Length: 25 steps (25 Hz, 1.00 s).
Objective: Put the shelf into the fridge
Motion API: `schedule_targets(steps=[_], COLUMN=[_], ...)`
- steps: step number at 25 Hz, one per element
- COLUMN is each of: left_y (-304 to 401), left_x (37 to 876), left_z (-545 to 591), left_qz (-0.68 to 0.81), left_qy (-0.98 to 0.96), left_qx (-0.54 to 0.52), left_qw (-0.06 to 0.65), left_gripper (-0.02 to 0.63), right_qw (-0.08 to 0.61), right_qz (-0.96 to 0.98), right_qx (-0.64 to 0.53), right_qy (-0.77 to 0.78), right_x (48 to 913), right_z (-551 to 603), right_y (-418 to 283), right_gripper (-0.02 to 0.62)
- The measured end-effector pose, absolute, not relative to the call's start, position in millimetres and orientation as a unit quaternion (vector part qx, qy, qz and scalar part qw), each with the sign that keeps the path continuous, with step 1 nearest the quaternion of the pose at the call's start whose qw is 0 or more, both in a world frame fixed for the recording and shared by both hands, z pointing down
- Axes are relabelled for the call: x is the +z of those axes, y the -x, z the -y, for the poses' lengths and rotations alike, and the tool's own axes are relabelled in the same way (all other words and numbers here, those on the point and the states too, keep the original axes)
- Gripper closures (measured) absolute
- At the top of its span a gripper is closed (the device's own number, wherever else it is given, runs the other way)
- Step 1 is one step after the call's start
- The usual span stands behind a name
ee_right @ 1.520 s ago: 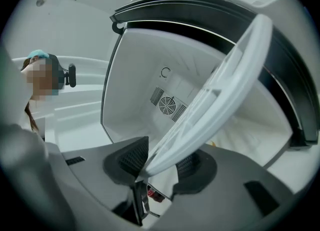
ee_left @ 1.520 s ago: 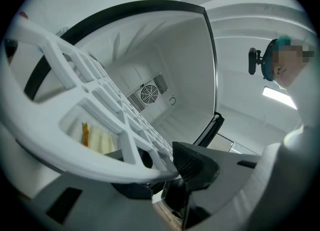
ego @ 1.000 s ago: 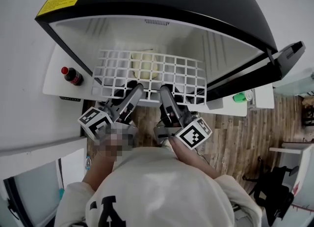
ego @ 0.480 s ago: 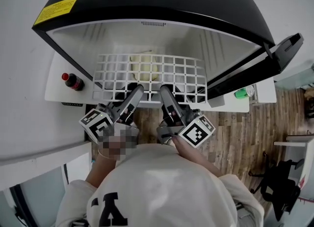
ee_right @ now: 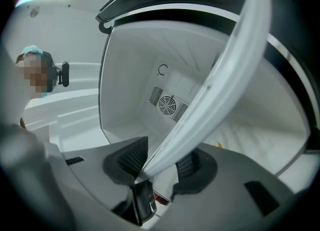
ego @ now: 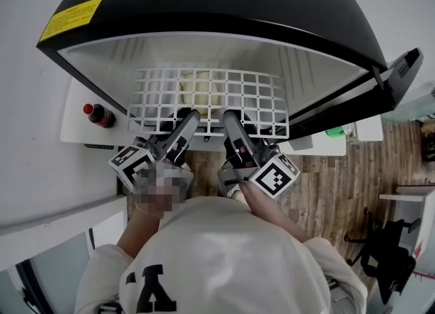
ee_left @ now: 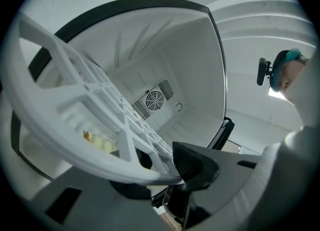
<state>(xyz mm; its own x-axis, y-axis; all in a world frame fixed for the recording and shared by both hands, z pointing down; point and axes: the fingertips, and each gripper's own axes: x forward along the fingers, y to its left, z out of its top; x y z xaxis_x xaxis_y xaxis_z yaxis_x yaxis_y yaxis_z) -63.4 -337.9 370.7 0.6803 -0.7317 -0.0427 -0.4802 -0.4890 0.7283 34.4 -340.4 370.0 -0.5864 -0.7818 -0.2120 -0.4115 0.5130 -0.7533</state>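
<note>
Both our left gripper (ego: 189, 118) and right gripper (ego: 230, 117) are clamped on the front rim of the shelf (ego: 253, 105). Only the gripper views show the fan (ee_left: 154, 98) at the back of the fridge (ego: 204, 0). Nothing has shifted since a second ago.

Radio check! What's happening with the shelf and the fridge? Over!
Left gripper and right gripper both shut on shelf front edge. Shelf partway inside open fridge. Yellowish item underneath, not blocking.

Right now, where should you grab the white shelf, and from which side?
By its thick front rail, from the open front of the fridge. The shelf lies flat, that rail facing out; the left gripper and right gripper clamp it.
</note>
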Motion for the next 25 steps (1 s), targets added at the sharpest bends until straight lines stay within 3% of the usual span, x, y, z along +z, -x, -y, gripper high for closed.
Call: schedule_targets(steps=[25], left_y=[65.9], left_x=[370.5], left_z=[375.5], left_qz=[0.354], left_qy=[-0.833], left_qx=[-0.187], left_qw=[0.382], left_gripper=[0.485], right_qw=[0.292], right_qz=[-0.809], right_qx=[-0.357], right_qy=[0.365], right_x=[371.6], right_z=[377.2], right_y=[-37.1], right_gripper=[0.437])
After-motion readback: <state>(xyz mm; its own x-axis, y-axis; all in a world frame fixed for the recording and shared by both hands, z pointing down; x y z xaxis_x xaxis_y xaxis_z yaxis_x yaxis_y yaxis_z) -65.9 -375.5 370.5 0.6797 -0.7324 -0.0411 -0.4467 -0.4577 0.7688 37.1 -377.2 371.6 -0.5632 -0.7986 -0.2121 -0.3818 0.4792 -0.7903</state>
